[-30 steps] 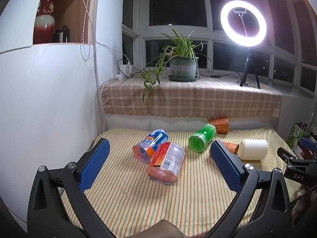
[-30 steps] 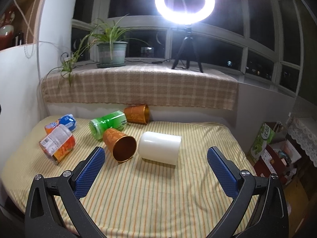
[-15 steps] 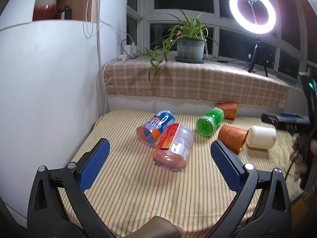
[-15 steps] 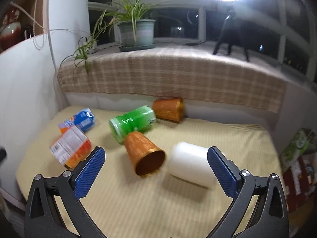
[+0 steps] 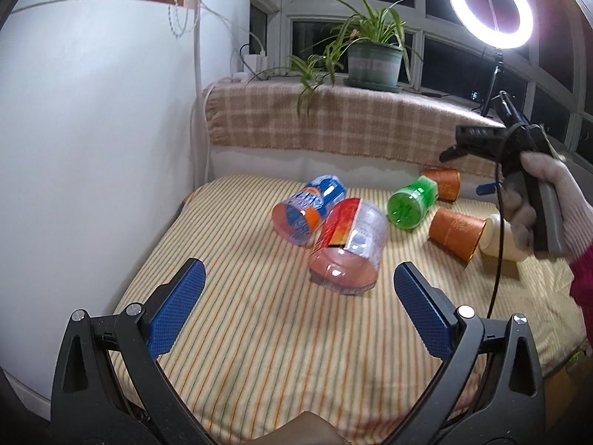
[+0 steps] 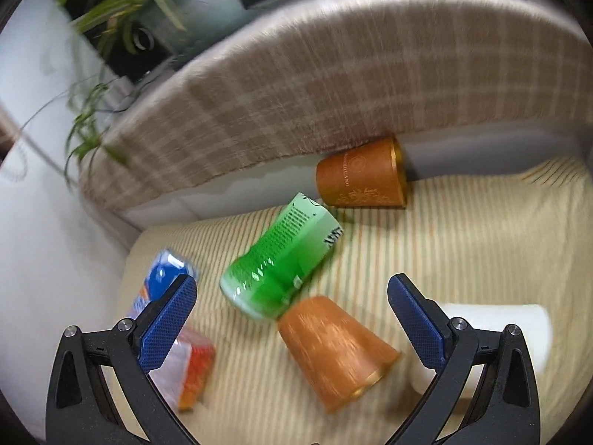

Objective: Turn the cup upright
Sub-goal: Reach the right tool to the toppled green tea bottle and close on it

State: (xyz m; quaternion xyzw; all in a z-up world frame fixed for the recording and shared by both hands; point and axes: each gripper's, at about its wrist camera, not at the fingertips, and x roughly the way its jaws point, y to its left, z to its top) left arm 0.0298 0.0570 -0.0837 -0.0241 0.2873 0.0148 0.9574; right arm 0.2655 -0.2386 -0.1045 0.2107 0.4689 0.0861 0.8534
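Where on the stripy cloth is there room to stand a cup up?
Most room is the bare striped cloth in front, between the open left gripper and the clear red-labelled jar. Farther back it is crowded: the green bottle, near orange cup and white cylinder lie close together under the open right gripper.

Left wrist view far back, right wrist view close, both facing green bottle.

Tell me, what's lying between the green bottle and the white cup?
The nearer orange cup lies on its side between the green bottle and the white cup, touching the bottle; the right wrist view shows it.
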